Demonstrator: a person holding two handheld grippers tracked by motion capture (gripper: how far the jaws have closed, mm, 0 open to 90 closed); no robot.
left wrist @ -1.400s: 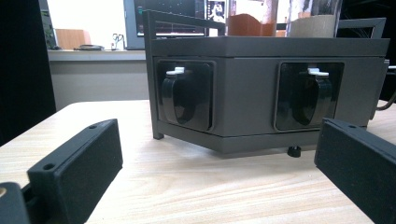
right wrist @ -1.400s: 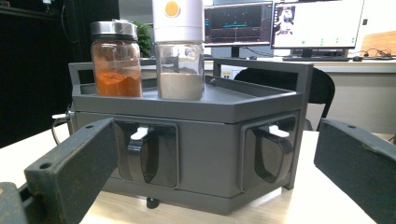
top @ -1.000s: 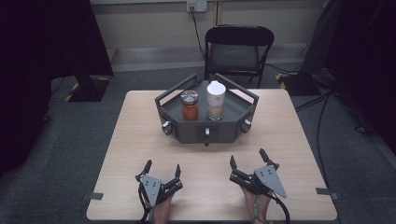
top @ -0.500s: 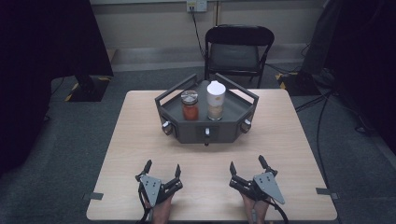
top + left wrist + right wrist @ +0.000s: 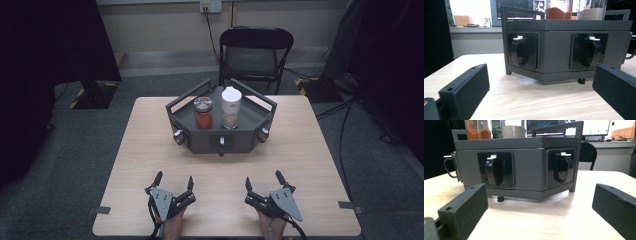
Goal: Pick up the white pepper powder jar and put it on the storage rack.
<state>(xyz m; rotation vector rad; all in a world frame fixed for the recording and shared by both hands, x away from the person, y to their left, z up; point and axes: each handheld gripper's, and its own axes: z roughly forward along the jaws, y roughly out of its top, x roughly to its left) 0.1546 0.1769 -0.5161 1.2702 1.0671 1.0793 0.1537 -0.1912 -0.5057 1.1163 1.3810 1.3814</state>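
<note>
A dark grey six-sided tray point(image 5: 245, 140) with rail handles and black latches stands at the table's middle back. In it are a jar of orange-red contents with a metal lid point(image 5: 202, 113) and a taller jar with a white lid point(image 5: 231, 107). My left gripper point(image 5: 174, 182) rests open near the front edge, left of centre. My right gripper point(image 5: 263, 181) rests open right of centre. Both point at the tray from well short of it, with nothing between their jaws. The left gripper view faces the tray's front wall point(image 5: 556, 52) and the right gripper view faces it too point(image 5: 529, 167).
The wooden table point(image 5: 310, 155) has bare room on both sides of the tray and between it and the grippers. A black folding chair point(image 5: 256, 55) stands behind the table. Cables point(image 5: 345, 115) run on the floor at the right. Dark curtains hang at both sides.
The right gripper has shifted slightly; the left gripper and the tray have stayed where they were.
</note>
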